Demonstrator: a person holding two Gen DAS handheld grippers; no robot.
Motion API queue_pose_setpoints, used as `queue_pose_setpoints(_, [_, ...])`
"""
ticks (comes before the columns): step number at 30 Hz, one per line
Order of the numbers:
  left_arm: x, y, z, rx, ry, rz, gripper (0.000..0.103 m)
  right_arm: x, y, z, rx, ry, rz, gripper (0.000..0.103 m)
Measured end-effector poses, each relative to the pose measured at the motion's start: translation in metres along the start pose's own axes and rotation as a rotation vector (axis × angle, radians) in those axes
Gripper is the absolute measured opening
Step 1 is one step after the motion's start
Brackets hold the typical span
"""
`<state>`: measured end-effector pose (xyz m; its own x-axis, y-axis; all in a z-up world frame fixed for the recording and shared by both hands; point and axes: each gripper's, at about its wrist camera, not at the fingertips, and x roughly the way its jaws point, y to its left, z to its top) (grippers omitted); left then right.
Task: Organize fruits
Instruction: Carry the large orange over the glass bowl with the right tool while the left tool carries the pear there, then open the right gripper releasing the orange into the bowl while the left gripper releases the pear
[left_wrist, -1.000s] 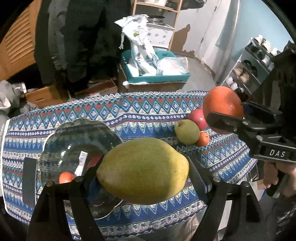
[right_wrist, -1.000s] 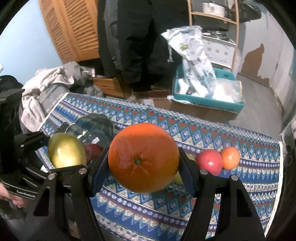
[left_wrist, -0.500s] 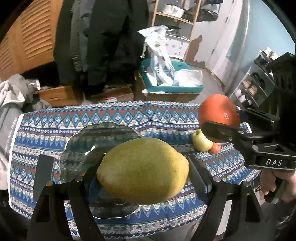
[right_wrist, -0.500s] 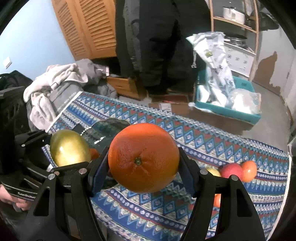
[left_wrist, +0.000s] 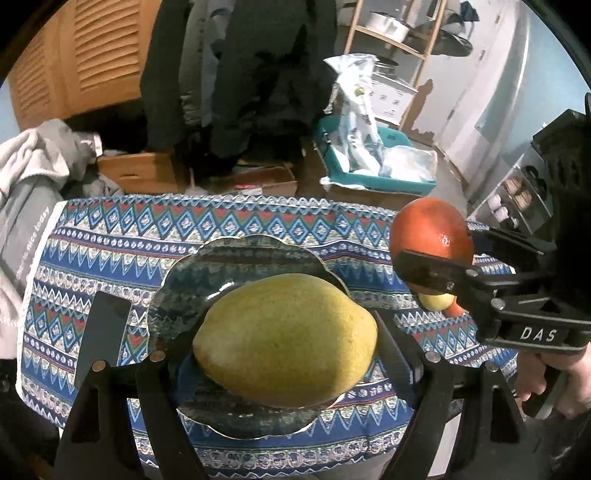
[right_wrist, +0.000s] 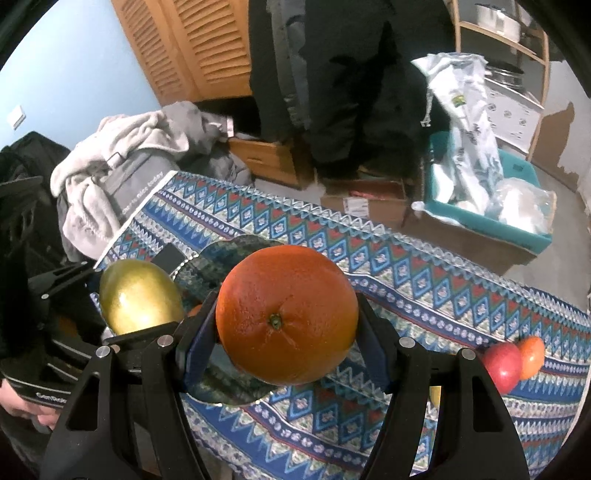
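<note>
My left gripper (left_wrist: 284, 350) is shut on a large yellow-green mango (left_wrist: 285, 338) and holds it above a dark glass plate (left_wrist: 236, 258) on the patterned tablecloth (left_wrist: 221, 218). My right gripper (right_wrist: 286, 325) is shut on a big orange (right_wrist: 287, 314), held above the plate's right side (right_wrist: 240, 245). In the left wrist view the orange (left_wrist: 430, 230) shows at the right; in the right wrist view the mango (right_wrist: 138, 301) shows at the left. A red apple (right_wrist: 502, 363), a small orange fruit (right_wrist: 532, 356) and a yellow fruit (left_wrist: 436, 301) lie on the cloth at the right.
A black phone (left_wrist: 103, 336) lies on the cloth left of the plate. Behind the table are a pile of grey clothes (right_wrist: 122, 166), cardboard boxes (left_wrist: 136, 171), a teal bin with bags (left_wrist: 376, 162) and a person in dark clothes (left_wrist: 251, 74).
Both grippers have moved left and back with their fruit. The mango now hangs over the plate's middle and the orange has come closer to the plate. The loose fruits have slid toward the right edge of view.
</note>
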<state>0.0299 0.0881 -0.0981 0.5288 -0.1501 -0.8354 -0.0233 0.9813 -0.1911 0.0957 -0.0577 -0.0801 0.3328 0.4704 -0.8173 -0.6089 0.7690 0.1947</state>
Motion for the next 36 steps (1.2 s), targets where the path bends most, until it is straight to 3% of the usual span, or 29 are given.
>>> queue_pose_setpoints(19, [0.049,0.073,-0.002,-0.158,0.09,0.071,0.084,0.09,0.016,0.01,0.009,0.172,-0.003,0.069])
queue_pose_setpoints(28, [0.077,0.085,-0.009,-0.194,0.16,0.082,0.084,0.125,0.01,-0.003,0.044,0.257,0.024,0.069])
queue_pose_setpoints(36, [0.097,0.086,-0.015,-0.209,0.208,0.093,0.084,0.132,0.002,-0.006,0.084,0.272,0.041,0.07])
